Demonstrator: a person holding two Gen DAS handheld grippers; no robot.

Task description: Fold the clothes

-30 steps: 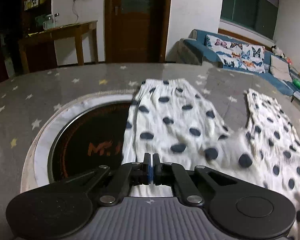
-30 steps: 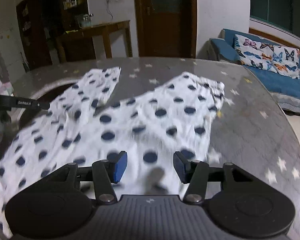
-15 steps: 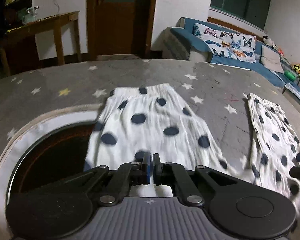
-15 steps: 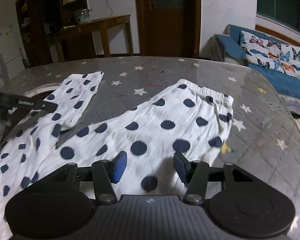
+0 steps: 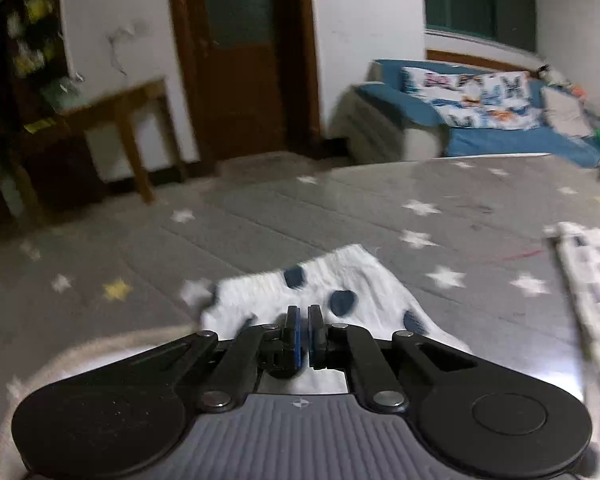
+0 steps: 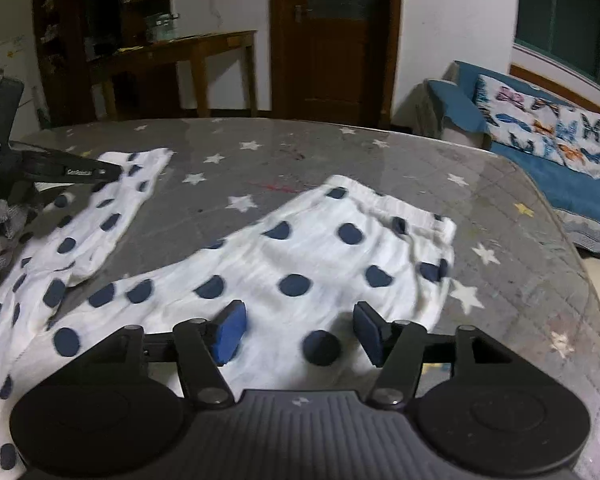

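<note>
While the left gripper (image 5: 303, 334), tongs pressed together, seemingly pinches the white navy-dotted cotton trousers (image 6: 300, 264), keep the spread right gripper (image 6: 298, 330) low over the near cloth.

Two wrist cameras, low over one star-printed table, both facing the far wall

The left wrist view sits behind the left gripper (image 5: 303, 334), close above the table (image 5: 280, 220), looking ahead to the door (image 5: 240, 60) and, ahead-right, the sofa (image 5: 492, 120); it is blurred. The right wrist view sits behind the right gripper (image 6: 296, 332), slightly higher, facing the same door (image 6: 332, 36) and sofa (image 6: 540, 140). Both share the polka-dot garment (image 5: 324, 284) (image 6: 300, 264); the left gripper (image 6: 60, 170) appears ahead-left of the right one.
</note>
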